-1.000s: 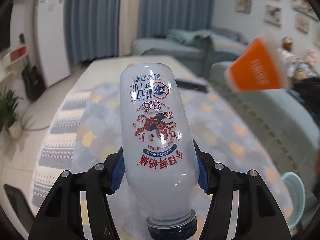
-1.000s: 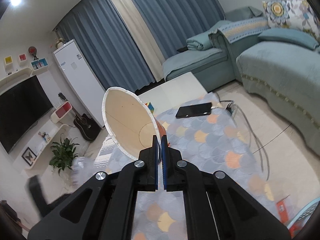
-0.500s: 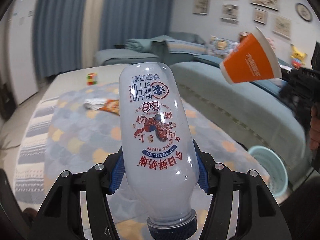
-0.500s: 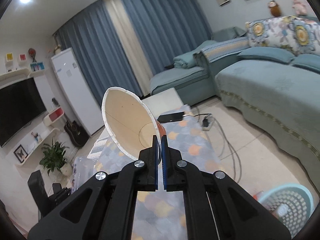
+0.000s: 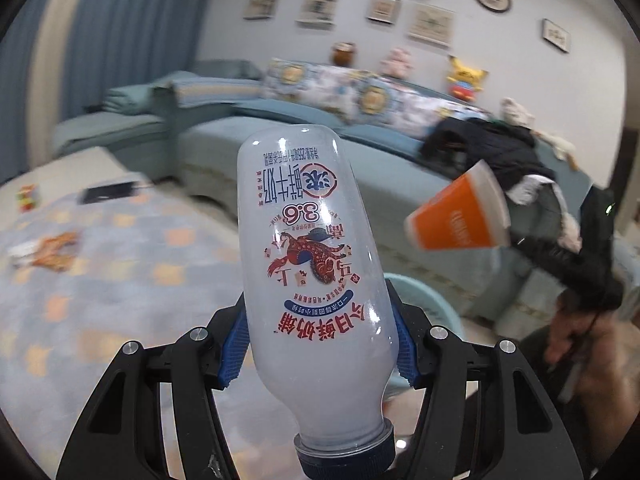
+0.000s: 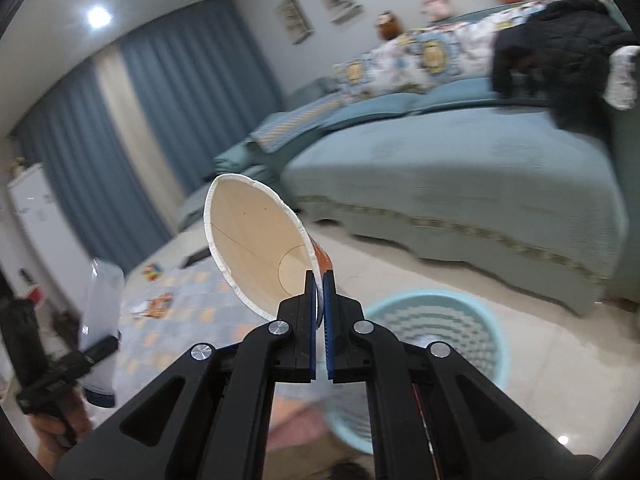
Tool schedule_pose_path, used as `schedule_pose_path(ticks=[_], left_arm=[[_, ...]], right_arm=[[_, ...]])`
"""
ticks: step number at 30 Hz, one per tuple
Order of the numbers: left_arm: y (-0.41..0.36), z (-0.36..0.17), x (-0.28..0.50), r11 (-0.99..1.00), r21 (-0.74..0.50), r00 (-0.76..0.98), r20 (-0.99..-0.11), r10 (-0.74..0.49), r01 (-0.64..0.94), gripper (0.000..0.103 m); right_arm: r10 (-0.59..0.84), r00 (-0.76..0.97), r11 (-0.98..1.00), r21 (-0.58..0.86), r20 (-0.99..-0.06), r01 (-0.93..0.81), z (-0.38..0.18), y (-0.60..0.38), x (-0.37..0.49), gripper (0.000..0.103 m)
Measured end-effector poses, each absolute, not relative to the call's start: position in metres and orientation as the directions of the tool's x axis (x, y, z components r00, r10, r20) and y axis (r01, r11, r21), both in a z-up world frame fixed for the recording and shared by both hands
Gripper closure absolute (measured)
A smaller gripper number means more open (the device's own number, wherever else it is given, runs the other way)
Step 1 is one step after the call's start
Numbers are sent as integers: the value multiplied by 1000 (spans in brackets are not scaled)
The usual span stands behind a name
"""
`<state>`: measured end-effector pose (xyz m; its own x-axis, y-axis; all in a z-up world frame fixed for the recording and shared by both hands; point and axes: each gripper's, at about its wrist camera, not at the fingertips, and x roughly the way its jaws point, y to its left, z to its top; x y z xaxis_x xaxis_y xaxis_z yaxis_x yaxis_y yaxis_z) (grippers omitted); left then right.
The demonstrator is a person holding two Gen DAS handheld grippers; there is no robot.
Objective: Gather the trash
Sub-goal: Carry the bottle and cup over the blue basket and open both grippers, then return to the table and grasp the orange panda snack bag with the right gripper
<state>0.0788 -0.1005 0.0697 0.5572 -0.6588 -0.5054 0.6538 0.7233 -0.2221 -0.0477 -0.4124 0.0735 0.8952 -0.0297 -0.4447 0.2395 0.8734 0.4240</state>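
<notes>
Right now the left tool point(image 5: 318, 350) is clamped on a milk bottle point(image 5: 316, 276), blue pads pressing both sides of its lower body. Bottle is frosted white w/ red and blue print, held cap-toward-camera, so the dark blue cap point(image 5: 346, 458) sits at the bottom of the left wrist view and the base points away, leaning a bit left. Looks empty, but can't tell for sure thru the frosted wall.

The right tool point(image 6: 319, 320) is closed on the wall of a paper cup point(image 6: 256, 244), pads pinching the cup's side near its rim, one inside and one outside. Cup's mouth faces the camera, cream inside, orange outside just visible by the pads. In the left wrist view the same cup point(image 5: 458, 216) shows orange w/ a white rim, tilted, held up in the air to the right of the bottle and apart from it.

A light blue trash basket point(image 6: 436, 320) stands on the pale floor just beyond and below the right tool; its woven wall shows behind the fingers. In the left view only a bit of its rim point(image 5: 424, 292) peeks out behind the bottle.

Bkgd: worktop w/ patterned cloth point(image 5: 100, 272) to the left, a crumpled wrapper point(image 5: 52, 254) and a phone point(image 5: 110, 192) lying on it, well apart. Teal sofa point(image 6: 460, 168) behind, dark jacket point(image 6: 560, 64) heaped on it. Much of the room is motion-blurred.
</notes>
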Motion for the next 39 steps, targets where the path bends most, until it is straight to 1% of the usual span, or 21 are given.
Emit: schedule_pose_path(ticks=[3,4,6,8,11,12,13,14,15,16,17,18,19,22,25,28,30,33,36,37,39], left_arm=[[-146,58,93,654,-307,453,-520,-724,692,46],[-162,54,94,640,-317,429,-529,-732,700,46],[-189,44,103,615,-334,379,-555,-741,714,46],[-214,36,103,593,-353,334,-572,-749,724,46],[-243,25,110,580,-372,275,-615,-739,725,45],[-247,24,111,582,-375,265,-627,-732,721,38],[-250,22,114,596,-374,266,-641,-720,711,28],[-250,21,116,613,-374,276,-648,-710,696,24],[-248,21,118,622,-385,277,-650,-707,682,22],[-246,22,120,620,-398,269,-650,-710,677,22],[-242,24,120,616,-409,260,-648,-715,673,22],[-236,26,120,617,-409,262,-647,-716,672,22],[-230,29,117,628,-383,283,-653,-703,678,21],[-205,32,110,683,-267,361,-688,-629,680,21],[-164,25,103,736,-168,418,-732,-538,656,21],[-112,13,102,812,-69,475,-781,-405,580,22],[-71,7,104,857,2,523,-792,-313,515,22],[-20,2,111,910,38,578,-783,-229,412,21],[29,-3,126,964,35,617,-775,-141,265,21],[44,-5,131,979,52,635,-768,-86,196,21],[70,-11,141,996,39,634,-773,-23,83,21]], right_arm=[[-75,874,856,419,-479,303,65,-431,-52,101],[-84,870,850,420,-486,317,63,-437,-51,101],[-116,845,831,415,-522,371,54,-449,-52,101],[-106,825,805,439,-555,399,47,-455,-46,100],[-114,808,784,447,-577,430,40,-463,-40,97],[-115,809,779,453,-576,433,39,-466,-41,96],[-121,809,775,455,-575,439,38,-467,-43,92],[-127,810,770,458,-573,445,36,-469,-44,81],[-134,812,761,466,-569,452,34,-472,-44,74],[-140,814,754,472,-564,457,34,-473,-46,58],[-155,817,743,479,-555,467,34,-476,-49,51],[-163,822,737,486,-546,470,34,-478,-52,50],[-160,825,733,495,-542,467,34,-478,-54,50],[-139,832,724,519,-537,455,34,-477,-51,49],[-105,840,735,528,-532,426,34,-471,-44,49],[-53,851,761,531,-523,374,35,-457,-33,49],[-1,858,783,533,-513,320,36,-445,-23,49],[105,857,814,539,-505,218,37,-417,-3,49],[206,830,859,501,-519,100,45,-372,27,49],[236,815,872,486,-530,63,50,-356,40,49],[306,785,889,456,-539,-33,64,-319,69,46]])
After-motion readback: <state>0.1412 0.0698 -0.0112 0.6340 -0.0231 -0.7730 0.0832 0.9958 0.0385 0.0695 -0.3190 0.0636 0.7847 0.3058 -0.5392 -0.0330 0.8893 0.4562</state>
